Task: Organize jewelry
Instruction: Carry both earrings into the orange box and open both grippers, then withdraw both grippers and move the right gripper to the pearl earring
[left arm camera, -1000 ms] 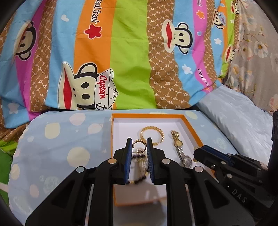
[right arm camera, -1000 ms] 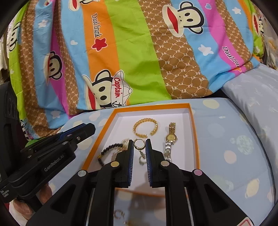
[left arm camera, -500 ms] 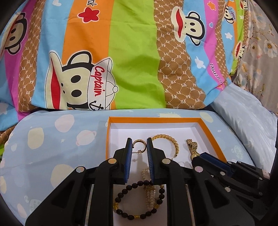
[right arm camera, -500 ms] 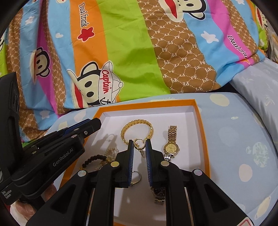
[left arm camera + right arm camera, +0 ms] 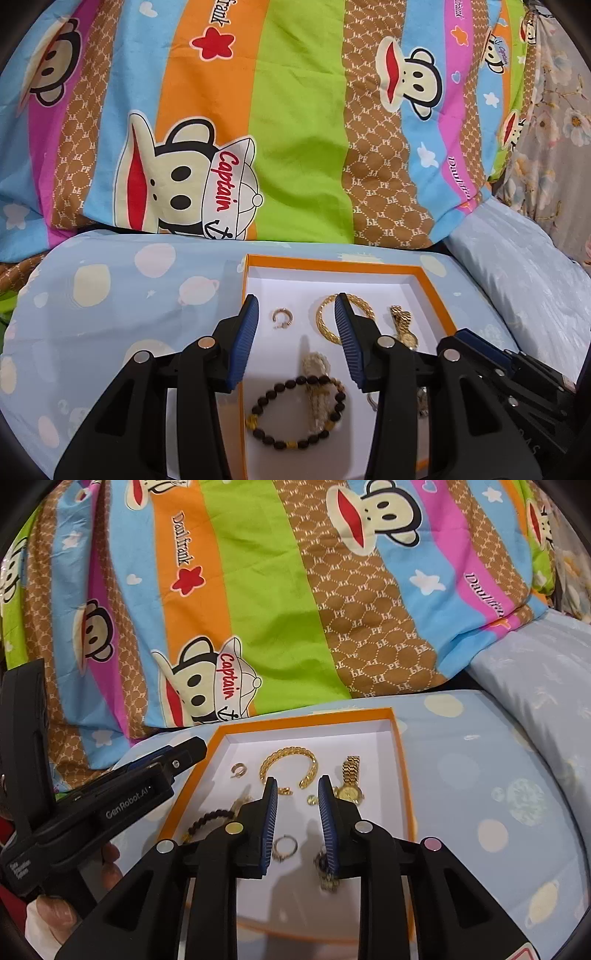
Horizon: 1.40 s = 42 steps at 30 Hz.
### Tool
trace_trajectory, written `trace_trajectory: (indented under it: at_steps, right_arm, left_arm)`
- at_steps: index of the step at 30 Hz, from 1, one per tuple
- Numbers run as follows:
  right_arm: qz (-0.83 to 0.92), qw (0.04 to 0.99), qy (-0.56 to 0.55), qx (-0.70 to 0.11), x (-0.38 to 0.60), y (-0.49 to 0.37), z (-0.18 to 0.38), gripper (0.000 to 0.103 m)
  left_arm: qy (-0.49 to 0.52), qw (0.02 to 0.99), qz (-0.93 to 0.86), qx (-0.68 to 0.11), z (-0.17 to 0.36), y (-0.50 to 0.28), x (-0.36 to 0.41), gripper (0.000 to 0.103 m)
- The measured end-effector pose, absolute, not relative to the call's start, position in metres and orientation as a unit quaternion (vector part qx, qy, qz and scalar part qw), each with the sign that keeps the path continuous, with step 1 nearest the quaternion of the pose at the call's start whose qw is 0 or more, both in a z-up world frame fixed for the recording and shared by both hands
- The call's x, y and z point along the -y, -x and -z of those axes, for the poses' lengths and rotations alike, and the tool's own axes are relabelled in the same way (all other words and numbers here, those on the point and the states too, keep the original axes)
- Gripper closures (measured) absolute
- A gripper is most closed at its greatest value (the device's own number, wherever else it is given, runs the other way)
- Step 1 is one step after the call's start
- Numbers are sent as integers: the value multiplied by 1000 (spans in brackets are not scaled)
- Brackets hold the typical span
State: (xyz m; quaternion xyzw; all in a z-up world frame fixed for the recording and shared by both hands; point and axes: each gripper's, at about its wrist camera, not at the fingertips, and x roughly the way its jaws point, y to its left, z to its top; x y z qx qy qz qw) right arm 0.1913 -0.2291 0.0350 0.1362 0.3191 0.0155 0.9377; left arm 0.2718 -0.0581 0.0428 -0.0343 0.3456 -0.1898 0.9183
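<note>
An orange-rimmed white tray [image 5: 332, 266] [image 5: 306, 716] lies on the blue spotted cushion. In it are a small gold hoop earring [image 5: 282, 318] [image 5: 238, 769], a gold chain bangle [image 5: 327, 326] [image 5: 290, 762], a gold watch [image 5: 404, 325] [image 5: 349, 782], a dark bead bracelet [image 5: 295, 413] [image 5: 210, 818], a pale pearl piece [image 5: 316, 369] and a second hoop earring [image 5: 284, 847]. My left gripper [image 5: 297, 312] is open and empty over the tray, above the first earring. My right gripper [image 5: 297, 786] is open and empty, with small gold pieces [image 5: 284, 791] between its tips.
A striped cartoon-monkey quilt [image 5: 295, 129] [image 5: 295, 590] rises right behind the tray. A pale blue pillow [image 5: 524, 280] [image 5: 535, 672] lies to the right. The other gripper shows at each view's edge: the right one [image 5: 517, 373], the left one [image 5: 122, 797].
Both grippers opened from shut. The left one let go of the hoop earring, which now lies in the tray. The right one released its small gold piece. Both views shifted slightly back.
</note>
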Motion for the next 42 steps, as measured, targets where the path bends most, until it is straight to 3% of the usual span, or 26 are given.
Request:
trace_trajectory:
  at_steps: [11, 24, 34, 42]
  right_arm:
    - [-2, 941, -112, -318, 209, -105, -35, 69]
    - [7, 923, -143, -357, 206, -43, -2, 69]
    - [-4, 915, -128, -382, 190, -44, 14, 69]
    - [-11, 913, -104, -394, 172, -74, 15, 69]
  left_arm:
    - [-9, 917, 174, -359, -53, -199, 53, 60]
    - [-18, 900, 165, -403, -26, -142, 33, 55]
    - [-8, 890, 146, -432, 5, -122, 16, 55]
    - [-9, 890, 146, -431, 9, -120, 14, 48]
